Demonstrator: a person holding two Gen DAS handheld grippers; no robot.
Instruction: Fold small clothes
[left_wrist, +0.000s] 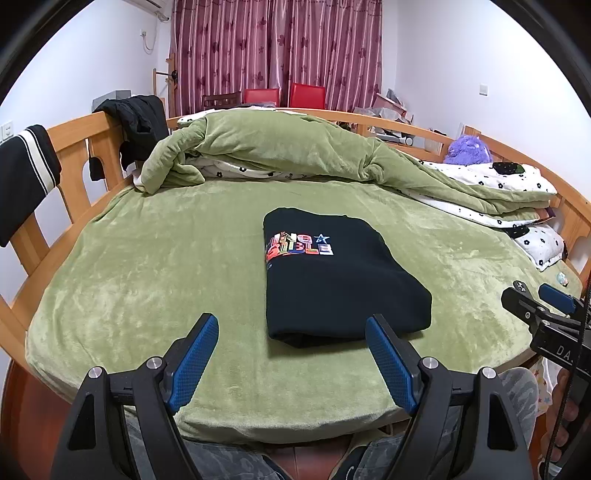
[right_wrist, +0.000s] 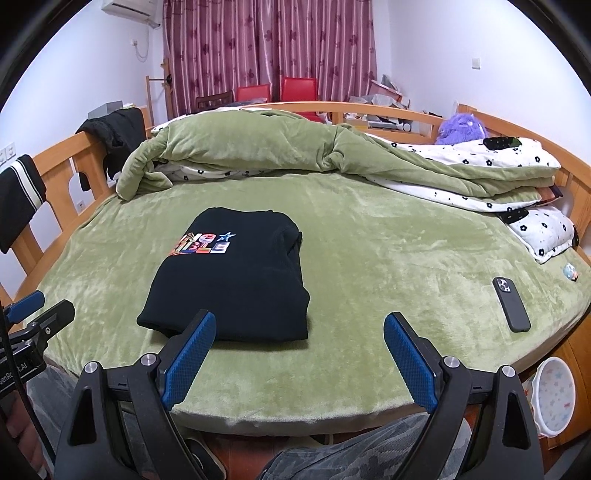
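Observation:
A black garment (left_wrist: 332, 280) with a colourful letter print lies folded into a neat rectangle on the green bed cover (left_wrist: 147, 277). It shows in the right wrist view too, the black garment (right_wrist: 236, 284) left of centre. My left gripper (left_wrist: 291, 325) hovers just short of its near edge, blue pads wide apart and nothing between them. My right gripper (right_wrist: 299, 325) stands open the same way, its left finger (right_wrist: 192, 354) in front of the garment's near edge, not touching it. Each gripper appears at the edge of the other's view.
A bunched green duvet (left_wrist: 280, 147) and flowered pillows (right_wrist: 543, 232) lie along the far side. A dark phone (right_wrist: 511, 304) rests on the cover at the right. Wooden bed rails (left_wrist: 66, 177) hung with dark clothes run along the left. A person's camouflage trousers (right_wrist: 369, 450) show below.

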